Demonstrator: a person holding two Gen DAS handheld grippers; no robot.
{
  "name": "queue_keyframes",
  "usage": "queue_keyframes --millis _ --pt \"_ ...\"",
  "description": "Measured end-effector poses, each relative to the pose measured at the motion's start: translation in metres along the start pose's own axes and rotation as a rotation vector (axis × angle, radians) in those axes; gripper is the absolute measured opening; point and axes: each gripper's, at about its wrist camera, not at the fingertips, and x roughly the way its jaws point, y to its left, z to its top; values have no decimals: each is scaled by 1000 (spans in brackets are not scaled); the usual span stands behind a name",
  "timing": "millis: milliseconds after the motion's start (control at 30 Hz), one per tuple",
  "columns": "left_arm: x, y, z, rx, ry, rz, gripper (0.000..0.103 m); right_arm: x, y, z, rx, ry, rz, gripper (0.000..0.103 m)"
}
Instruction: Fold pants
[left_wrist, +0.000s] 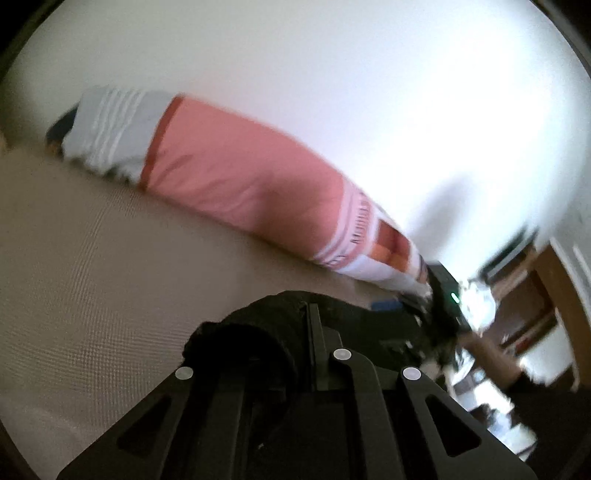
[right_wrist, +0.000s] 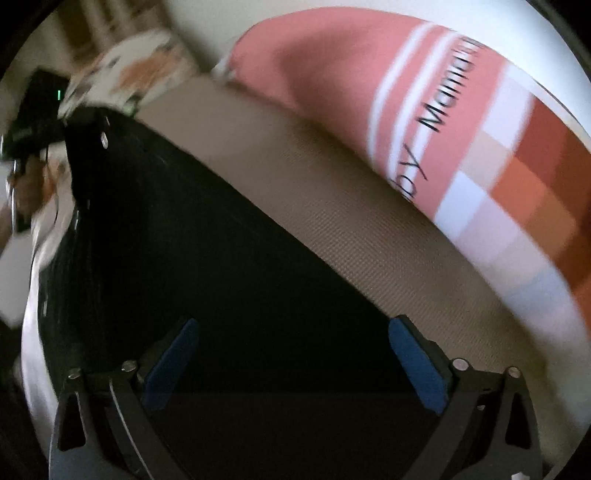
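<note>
While the black pants (right_wrist: 229, 258) lie spread flat on the tan bed (right_wrist: 332, 206), their long side runs slantwise in the right wrist view, from the far upper left down to the near lower right. In that view the right tongs (right_wrist: 291, 365) hang just above the near part of the pants, with the blue pads (right_wrist: 417, 365) wide apart and nothing pinched between them. The cloth sits right under them, so the right hand looks nearest to the flat part.

In the left wrist view, the left tongs (left_wrist: 310, 332) are closed tight on a bunched black fold of the pants (left_wrist: 251, 339), and that bit is lifted off the bed (left_wrist: 110, 258). I think the next move is to carry this held end across the rest of the pants, along their long side.

Past the pants, a long pink pillow (left_wrist: 240, 173) lies on the bed against the white wall (left_wrist: 369, 92). It is well apart from the left tongs. I see no boxes or baskets here.
</note>
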Motion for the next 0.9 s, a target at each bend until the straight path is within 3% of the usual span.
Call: queue_keyframes --millis 67,233,300,400,467,600,700,900 --pt "-12 -15 -5 51 -10 -8 8 0 -4 5 -75 61 35 97" --pt "-19 -46 -11 105 -22 -6 8 3 -27 8 -188 206 73 78" --pt "-24 -48 -13 96 -30 -7 8 7 -39 2 -211 260 53 65" --pt "-30 -49 -16 82 -36 8 8 9 -60 -8 -196 297 57 53" --pt "-32 -50 -17 80 -37 13 8 7 -74 -15 -173 296 56 48" --pt "-32 -56 -19 89 -23 33 8 1 -85 -27 -146 283 37 14" --pt "-31 -56 -19 93 -26 50 8 -18 -80 -33 -145 218 -32 10" --pt "-35 -50 -20 91 -11 90 8 -81 -47 -58 -44 4 -255 9"
